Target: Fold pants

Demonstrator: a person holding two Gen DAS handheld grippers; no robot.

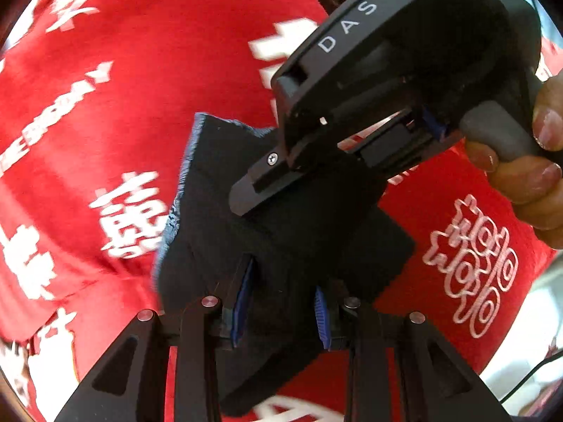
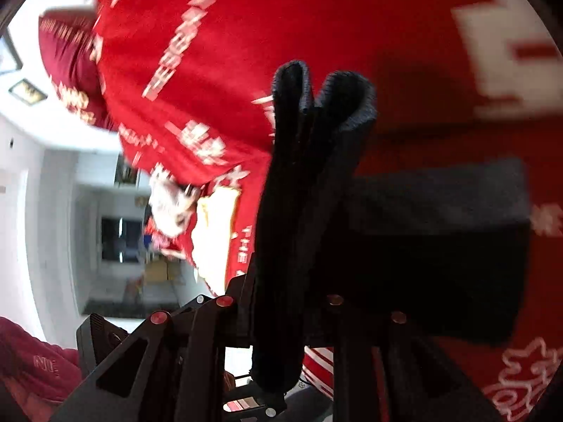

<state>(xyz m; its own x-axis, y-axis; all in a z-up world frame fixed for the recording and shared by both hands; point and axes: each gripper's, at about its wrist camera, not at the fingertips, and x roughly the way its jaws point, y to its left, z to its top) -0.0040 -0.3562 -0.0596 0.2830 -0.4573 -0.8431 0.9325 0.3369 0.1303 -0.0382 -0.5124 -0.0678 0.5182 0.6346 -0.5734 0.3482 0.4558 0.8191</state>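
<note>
The black pants (image 1: 292, 239), with a blue-grey edge, hang bunched over the red cloth (image 1: 140, 70). My left gripper (image 1: 281, 313) is shut on them, with black fabric pinched between its blue pads (image 1: 242, 302). My right gripper (image 1: 260, 190), held by a hand (image 1: 527, 176), reaches in from the upper right and its finger lies on the same fabric. In the right wrist view a thick folded bunch of the pants (image 2: 309, 176) stands up out of my right gripper (image 2: 281, 302), which is shut on it. The fabric hides its pads.
The red cloth (image 2: 211, 52) with white lettering covers the whole surface below. In the right wrist view a white room lies beyond the cloth's left edge, with a dark red garment (image 2: 28, 362) at the lower left. A thin black cable (image 1: 535, 369) runs at the lower right.
</note>
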